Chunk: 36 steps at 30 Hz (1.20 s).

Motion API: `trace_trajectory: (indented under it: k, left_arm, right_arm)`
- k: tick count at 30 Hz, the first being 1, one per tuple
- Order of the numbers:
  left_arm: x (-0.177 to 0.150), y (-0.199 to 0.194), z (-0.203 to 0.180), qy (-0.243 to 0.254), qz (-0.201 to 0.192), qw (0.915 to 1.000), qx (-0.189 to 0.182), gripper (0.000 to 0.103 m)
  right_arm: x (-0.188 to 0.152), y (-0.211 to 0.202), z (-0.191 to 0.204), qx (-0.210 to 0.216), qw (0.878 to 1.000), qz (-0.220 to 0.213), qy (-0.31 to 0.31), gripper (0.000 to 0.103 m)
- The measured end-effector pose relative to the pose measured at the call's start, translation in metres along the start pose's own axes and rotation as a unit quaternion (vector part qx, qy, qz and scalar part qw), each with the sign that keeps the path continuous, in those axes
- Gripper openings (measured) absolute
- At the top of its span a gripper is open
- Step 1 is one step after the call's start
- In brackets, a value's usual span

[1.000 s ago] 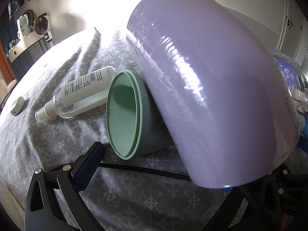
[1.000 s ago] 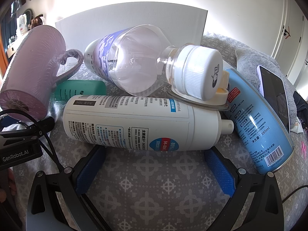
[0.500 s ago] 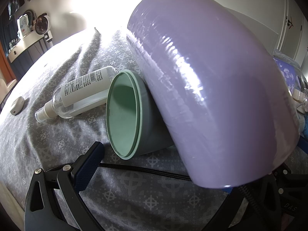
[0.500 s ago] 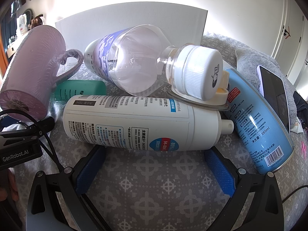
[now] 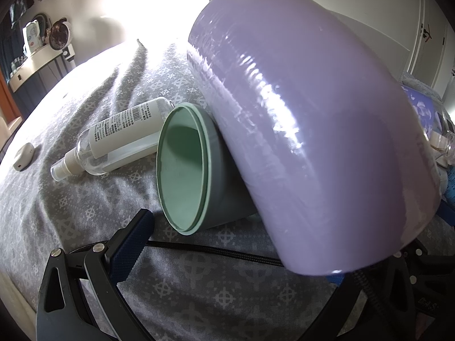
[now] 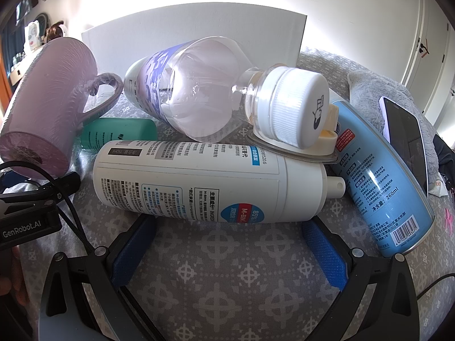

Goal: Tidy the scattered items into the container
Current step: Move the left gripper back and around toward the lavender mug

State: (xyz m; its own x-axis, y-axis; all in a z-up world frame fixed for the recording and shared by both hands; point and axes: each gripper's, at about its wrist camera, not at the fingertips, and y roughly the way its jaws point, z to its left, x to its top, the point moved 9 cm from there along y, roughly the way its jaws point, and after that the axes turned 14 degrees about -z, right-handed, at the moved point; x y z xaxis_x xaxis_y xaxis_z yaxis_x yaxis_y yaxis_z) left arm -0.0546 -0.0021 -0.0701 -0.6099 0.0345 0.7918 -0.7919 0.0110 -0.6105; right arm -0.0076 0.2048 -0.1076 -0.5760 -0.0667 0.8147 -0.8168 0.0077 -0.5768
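Observation:
A purple mug (image 5: 307, 130), wrapped in film, lies on its side and fills the left wrist view. My left gripper (image 5: 244, 244) is open; the mug hides its right finger. A green round tin (image 5: 196, 170) leans against the mug, with a clear spray bottle (image 5: 113, 139) behind it. In the right wrist view my right gripper (image 6: 227, 253) is open just before a white foam bottle (image 6: 210, 182). A clear drink bottle (image 6: 204, 91) rests on top of it. A blue spray can (image 6: 381, 182) lies to the right, the mug (image 6: 48, 105) to the left. A white box (image 6: 199, 37) stands behind.
All lies on a grey patterned bedspread (image 6: 227, 284). A phone (image 6: 406, 145) rests on a grey plush cushion (image 6: 378, 91) at the right. A small white device (image 5: 24, 156) lies far left. A black cable (image 5: 216, 253) runs under the mug. A green tube (image 6: 119, 133) lies behind the foam bottle.

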Motion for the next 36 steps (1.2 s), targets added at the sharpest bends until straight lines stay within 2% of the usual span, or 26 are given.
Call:
trace_trajectory:
  k: [8, 31, 36]
  left_arm:
    - [-0.001, -0.014, 0.002, -0.01, 0.022, 0.9996, -0.015, 0.103]
    - [0.019, -0.093, 0.016, -0.095, 0.016, 0.9938, -0.056, 0.103]
    - [0.049, -0.094, 0.023, -0.103, -0.003, 0.9922, -0.07, 0.103]
  right_arm:
    - [0.0, 0.0, 0.001, 0.0, 1.0, 0.0, 0.0, 0.103]
    - [-0.004, 0.0, 0.002, -0.001, 1.0, 0.0, -0.002, 0.103]
    - [-0.004, -0.003, 0.005, -0.001, 1.0, 0.0, -0.002, 0.103]
